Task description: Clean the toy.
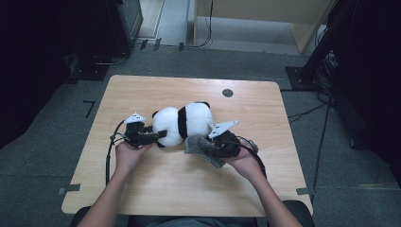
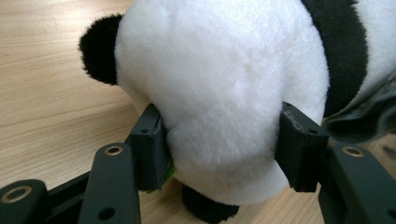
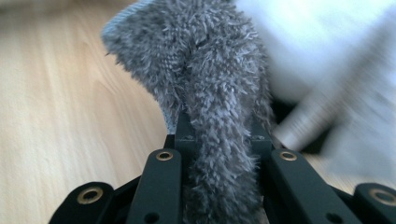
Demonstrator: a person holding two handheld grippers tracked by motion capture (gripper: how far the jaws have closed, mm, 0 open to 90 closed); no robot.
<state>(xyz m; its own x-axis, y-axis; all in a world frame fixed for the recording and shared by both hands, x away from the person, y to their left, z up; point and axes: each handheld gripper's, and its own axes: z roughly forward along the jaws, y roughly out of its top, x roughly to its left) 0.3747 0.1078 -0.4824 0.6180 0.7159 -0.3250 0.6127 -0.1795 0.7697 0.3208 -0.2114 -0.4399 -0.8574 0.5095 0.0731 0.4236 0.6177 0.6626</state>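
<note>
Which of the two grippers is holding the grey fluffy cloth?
The right gripper: it pinches the grey cloth, while the left gripper clamps the panda toy.

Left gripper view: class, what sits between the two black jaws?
The plush panda's white head, squeezed by the left gripper, shown in the left gripper view.
</note>
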